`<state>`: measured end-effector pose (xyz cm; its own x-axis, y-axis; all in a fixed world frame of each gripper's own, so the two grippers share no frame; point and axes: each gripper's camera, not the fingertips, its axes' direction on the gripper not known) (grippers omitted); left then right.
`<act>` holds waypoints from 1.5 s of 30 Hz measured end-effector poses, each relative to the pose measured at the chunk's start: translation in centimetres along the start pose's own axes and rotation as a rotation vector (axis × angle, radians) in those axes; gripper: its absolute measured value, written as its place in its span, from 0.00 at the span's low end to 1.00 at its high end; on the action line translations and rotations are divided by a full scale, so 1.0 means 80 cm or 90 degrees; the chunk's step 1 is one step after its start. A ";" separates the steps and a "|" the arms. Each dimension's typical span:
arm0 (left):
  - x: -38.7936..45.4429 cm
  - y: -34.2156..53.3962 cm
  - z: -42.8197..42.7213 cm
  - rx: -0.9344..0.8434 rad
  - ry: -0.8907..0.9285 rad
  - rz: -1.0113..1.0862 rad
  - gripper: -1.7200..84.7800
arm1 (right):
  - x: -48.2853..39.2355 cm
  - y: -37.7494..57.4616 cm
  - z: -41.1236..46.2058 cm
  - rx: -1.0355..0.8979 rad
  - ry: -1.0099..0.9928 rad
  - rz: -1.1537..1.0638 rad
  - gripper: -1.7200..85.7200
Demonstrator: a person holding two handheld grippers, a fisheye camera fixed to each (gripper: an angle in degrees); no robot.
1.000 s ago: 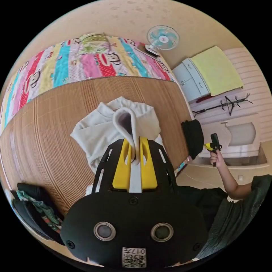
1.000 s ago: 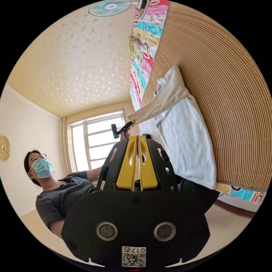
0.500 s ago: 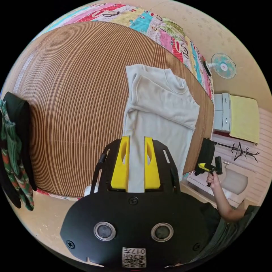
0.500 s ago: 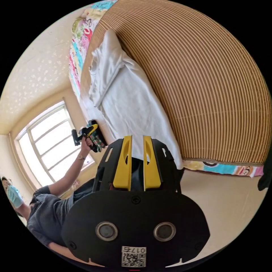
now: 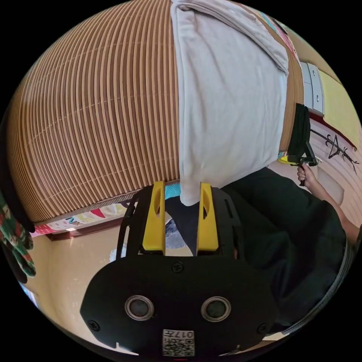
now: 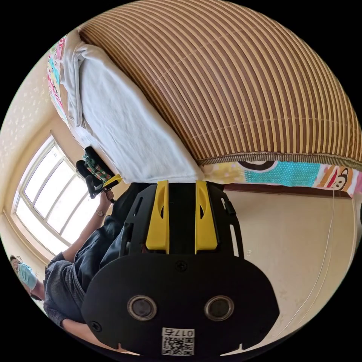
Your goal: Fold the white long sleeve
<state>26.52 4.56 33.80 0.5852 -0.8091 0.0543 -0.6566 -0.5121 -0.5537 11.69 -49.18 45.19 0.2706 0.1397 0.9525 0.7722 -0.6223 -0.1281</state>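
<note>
The white long sleeve [image 5: 226,98] lies folded lengthwise on the striped bamboo mat [image 5: 94,113] of the bed, its hem at the near edge. The left claw [image 5: 182,188] stands parted, the hem corner hanging between its jaws, contact unclear. The right claw [image 6: 182,186] is parted and empty, just beside the hem.

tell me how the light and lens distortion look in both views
Left gripper view: fisheye bows the bamboo mat slats into arcs; the white long sleeve is evenly lit and sharp. Right gripper view: the window is blown out, and the mat edge curves strongly.
</note>
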 end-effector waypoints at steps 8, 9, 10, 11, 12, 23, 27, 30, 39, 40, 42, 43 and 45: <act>-0.023 0.015 -0.046 -0.072 0.023 0.025 0.13 | -0.017 -0.014 0.001 -0.033 0.103 -0.042 0.15; -0.027 0.022 -0.049 -0.073 0.011 0.021 0.14 | -0.018 -0.015 0.000 -0.030 0.112 -0.042 0.15; -0.030 0.025 -0.050 -0.071 0.015 0.018 0.14 | -0.018 -0.015 -0.003 -0.023 0.133 -0.039 0.15; -0.040 0.028 -0.052 -0.067 0.040 0.010 0.15 | -0.017 -0.015 -0.006 -0.011 0.159 -0.035 0.16; -0.052 0.030 -0.052 -0.064 0.074 -0.001 0.15 | -0.017 -0.015 -0.008 -0.003 0.173 -0.034 0.16; -0.124 0.004 -0.139 -0.217 0.268 0.114 0.07 | 0.037 0.002 -0.023 0.064 -0.204 -0.044 0.06; -0.140 0.039 -0.259 -0.072 0.444 0.227 0.06 | 0.040 0.053 -0.075 0.155 -0.523 -0.200 0.05; -0.154 0.081 -0.331 0.055 0.567 0.301 0.06 | 0.024 0.104 -0.120 0.219 -0.598 -0.328 0.05; -0.153 0.201 -0.385 0.202 0.833 0.392 0.07 | 0.029 0.206 -0.129 0.281 -0.717 -0.421 0.04; -0.158 0.203 -0.383 0.222 0.838 0.376 0.07 | 0.038 0.198 -0.123 0.301 -0.708 -0.365 0.04; -0.185 0.194 -0.369 0.302 0.818 0.259 0.07 | 0.053 0.171 -0.109 0.315 -0.693 -0.259 0.04; -0.194 0.189 -0.364 0.319 0.810 0.216 0.07 | 0.060 0.146 -0.100 0.315 -0.685 -0.186 0.04; -0.225 0.157 -0.345 0.367 0.785 0.048 0.07 | 0.060 0.108 -0.092 0.325 -0.680 -0.105 0.04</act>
<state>-5.40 4.72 48.79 -0.4437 -0.7145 0.5409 -0.2005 -0.5091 -0.8370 15.43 -59.60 50.69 0.3012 0.9090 0.2880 0.9164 -0.1925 -0.3508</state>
